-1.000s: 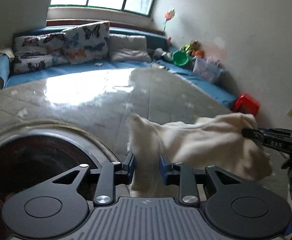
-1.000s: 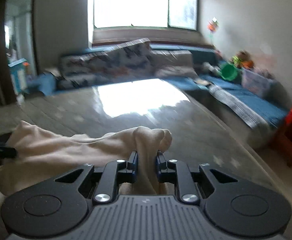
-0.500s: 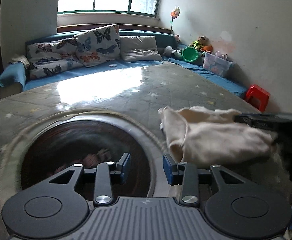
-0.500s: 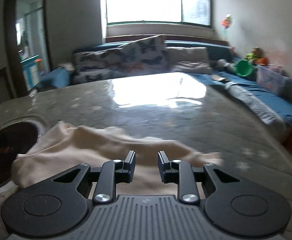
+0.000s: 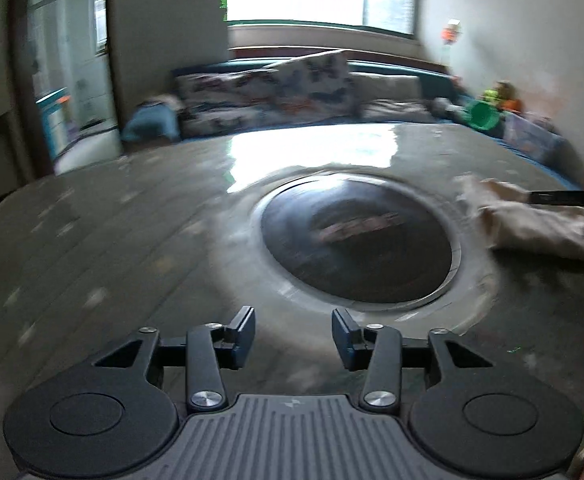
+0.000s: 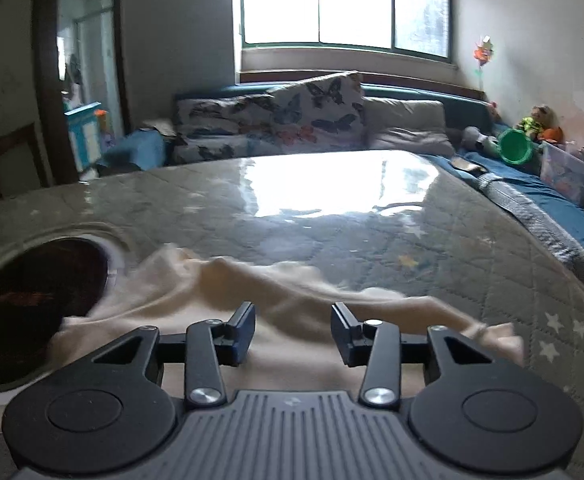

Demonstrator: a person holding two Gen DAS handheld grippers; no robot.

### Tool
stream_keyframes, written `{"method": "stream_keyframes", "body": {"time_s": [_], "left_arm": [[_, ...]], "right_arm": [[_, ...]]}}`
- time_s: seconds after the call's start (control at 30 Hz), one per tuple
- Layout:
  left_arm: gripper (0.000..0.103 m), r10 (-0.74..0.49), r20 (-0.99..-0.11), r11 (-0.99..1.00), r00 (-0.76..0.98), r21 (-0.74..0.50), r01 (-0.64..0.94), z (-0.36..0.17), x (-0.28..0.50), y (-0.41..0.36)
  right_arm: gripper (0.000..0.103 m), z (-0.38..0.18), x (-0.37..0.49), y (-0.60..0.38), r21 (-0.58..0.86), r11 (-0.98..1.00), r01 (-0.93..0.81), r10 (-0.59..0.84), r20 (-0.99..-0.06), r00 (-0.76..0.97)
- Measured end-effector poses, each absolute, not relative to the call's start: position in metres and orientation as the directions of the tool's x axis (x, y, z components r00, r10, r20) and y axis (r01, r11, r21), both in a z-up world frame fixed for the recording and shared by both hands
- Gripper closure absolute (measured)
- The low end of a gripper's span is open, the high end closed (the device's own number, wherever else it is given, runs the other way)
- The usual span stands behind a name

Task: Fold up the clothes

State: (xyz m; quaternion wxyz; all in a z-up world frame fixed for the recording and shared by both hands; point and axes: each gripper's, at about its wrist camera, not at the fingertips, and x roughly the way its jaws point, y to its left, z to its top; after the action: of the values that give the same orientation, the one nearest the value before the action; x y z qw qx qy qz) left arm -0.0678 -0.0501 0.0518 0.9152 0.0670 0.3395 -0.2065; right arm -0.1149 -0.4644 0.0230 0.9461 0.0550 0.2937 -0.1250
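A cream garment [image 6: 252,300] lies folded and a little rumpled on the grey quilted table [image 6: 332,216], its left edge at the rim of a round dark opening [image 6: 32,304]. My right gripper [image 6: 292,332] hovers just above its near part, open, nothing between the fingers. In the left wrist view the same garment [image 5: 532,224] lies at the far right, beyond the opening [image 5: 356,240]. My left gripper [image 5: 293,338] is open and empty over bare table, well to the left of the cloth. The view is blurred.
A blue bench with butterfly cushions [image 6: 312,120] runs along the back wall under the window. A green bowl [image 6: 515,146], toys and a clear plastic box [image 6: 568,172] sit at the right. A doorway [image 6: 80,92] is at the left.
Both grippers let go of the cream garment and opened wider. The cloth dropped flat onto the table. My left gripper swung away to the left, past the round opening.
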Motion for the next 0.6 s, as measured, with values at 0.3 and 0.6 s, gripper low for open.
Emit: {"method": "stream_keyframes", "body": {"time_s": [0.3, 0.6], "left_arm": [[0.054, -0.238, -0.633, 0.958, 0.737, -0.029, 0.284, 0.042, -0.095, 0.000], [0.053, -0.221, -0.622, 0.968, 0.751, -0.048, 0.245, 0.039, -0.100, 0.020]], "right_arm": [[0.052, 0.017, -0.131, -0.399, 0.003, 0.992, 0.124, -0.101, -0.556, 0.825], [0.051, 0.018, -0.180, -0.413, 0.062, 0.967, 0.246, -0.178, -0.527, 0.831]]}}
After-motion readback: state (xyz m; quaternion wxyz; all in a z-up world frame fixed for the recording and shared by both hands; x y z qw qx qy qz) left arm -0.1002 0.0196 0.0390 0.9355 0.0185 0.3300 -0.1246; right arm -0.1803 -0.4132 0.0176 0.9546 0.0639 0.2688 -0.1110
